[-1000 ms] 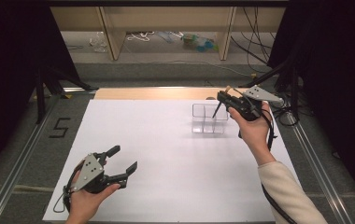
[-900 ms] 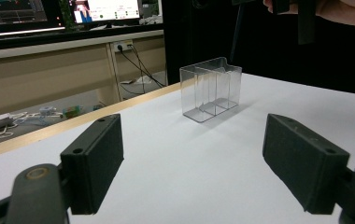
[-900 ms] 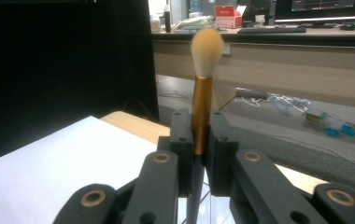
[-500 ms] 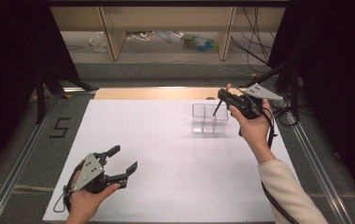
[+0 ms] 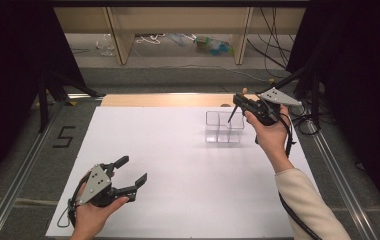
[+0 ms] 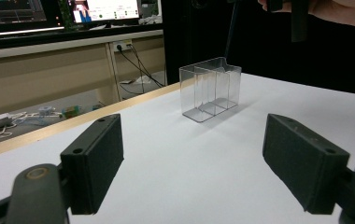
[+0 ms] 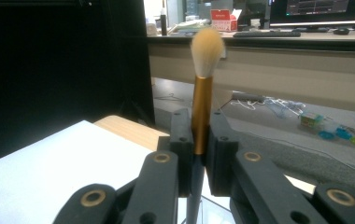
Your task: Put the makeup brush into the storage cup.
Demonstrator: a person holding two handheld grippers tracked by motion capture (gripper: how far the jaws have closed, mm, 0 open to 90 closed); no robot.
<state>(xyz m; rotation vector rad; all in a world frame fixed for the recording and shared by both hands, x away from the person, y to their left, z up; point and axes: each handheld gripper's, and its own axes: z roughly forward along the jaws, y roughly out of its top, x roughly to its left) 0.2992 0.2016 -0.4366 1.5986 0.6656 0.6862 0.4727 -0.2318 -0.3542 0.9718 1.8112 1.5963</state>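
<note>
— White sheet over the table (image 5: 178,150), grey floor round it, shelving at the back. What are the fingers doing?

— Right gripper (image 7: 199,140) has its jaws pressed together on a makeup brush (image 7: 202,93). They pinch the gold ferrule, pale bristles standing up above them, dark handle hanging down below.

— And from above?

— In the high view the right gripper (image 5: 241,103) is held off the table at the far right part of the sheet, with the brush (image 5: 234,111) slanting down so the handle tip hangs over a clear plastic organizer (image 5: 224,127). Whether the tip is inside a compartment or only above the rim, I cannot tell.

— The other hand?

— Left gripper (image 5: 130,172) sits near the front left corner of the sheet, jaws spread wide, nothing between them. In its own view the two black pads (image 6: 94,158) frame bare white sheet, with the organizer (image 6: 210,88) well beyond them, upright, its dividers visible.

— Anything else nearby?

— A figure "5" (image 5: 64,136) marked on the floor left of the sheet.
</note>
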